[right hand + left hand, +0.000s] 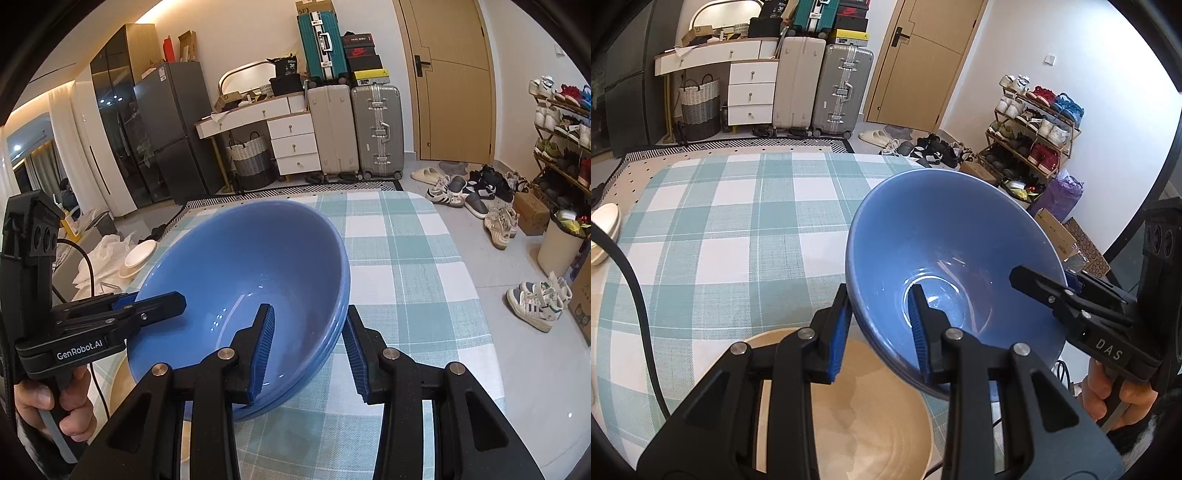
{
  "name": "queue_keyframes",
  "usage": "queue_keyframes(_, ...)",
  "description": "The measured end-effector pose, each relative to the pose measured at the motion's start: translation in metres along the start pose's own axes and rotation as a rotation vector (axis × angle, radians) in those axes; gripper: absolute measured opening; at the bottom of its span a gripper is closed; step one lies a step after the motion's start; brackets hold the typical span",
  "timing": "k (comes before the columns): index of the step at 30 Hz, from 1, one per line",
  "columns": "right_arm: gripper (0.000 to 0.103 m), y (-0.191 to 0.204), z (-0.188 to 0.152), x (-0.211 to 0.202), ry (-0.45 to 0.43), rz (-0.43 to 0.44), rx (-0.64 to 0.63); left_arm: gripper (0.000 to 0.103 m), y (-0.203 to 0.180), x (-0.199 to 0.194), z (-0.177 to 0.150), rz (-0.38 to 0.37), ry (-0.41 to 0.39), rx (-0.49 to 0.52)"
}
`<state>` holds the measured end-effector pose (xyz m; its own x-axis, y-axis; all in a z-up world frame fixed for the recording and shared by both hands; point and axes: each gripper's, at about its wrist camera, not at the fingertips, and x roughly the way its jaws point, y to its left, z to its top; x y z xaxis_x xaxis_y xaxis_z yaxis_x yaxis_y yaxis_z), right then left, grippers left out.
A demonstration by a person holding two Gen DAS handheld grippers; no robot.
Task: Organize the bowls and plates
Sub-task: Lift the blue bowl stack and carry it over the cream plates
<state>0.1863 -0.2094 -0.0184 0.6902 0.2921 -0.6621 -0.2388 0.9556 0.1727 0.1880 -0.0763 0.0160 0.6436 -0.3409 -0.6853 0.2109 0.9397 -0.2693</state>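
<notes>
Blue bowl [945, 236] clamped by left gripper [882, 328], right gripper [310, 350]

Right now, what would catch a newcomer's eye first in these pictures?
The big blue bowl, lifted over the checked tablecloth, with the left gripper and right gripper each clamped on its rim from opposite sides. Below it sits a beige bowl, and behind stand suitcases.
</notes>
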Motion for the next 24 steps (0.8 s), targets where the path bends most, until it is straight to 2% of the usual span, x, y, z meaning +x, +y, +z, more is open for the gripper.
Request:
queue_keyframes(18,0.039,0.062,-0.002,-0.033,-0.02,0.051,-0.041,0.027,0.017,-0.095,-0.025,0.048,-0.059,-0.024)
queue_keyframes(24,0.039,0.079,-0.006,-0.032,-0.011,0.073,-0.054,0.027,0.027,-0.111,-0.031,0.076,-0.065,-0.033)
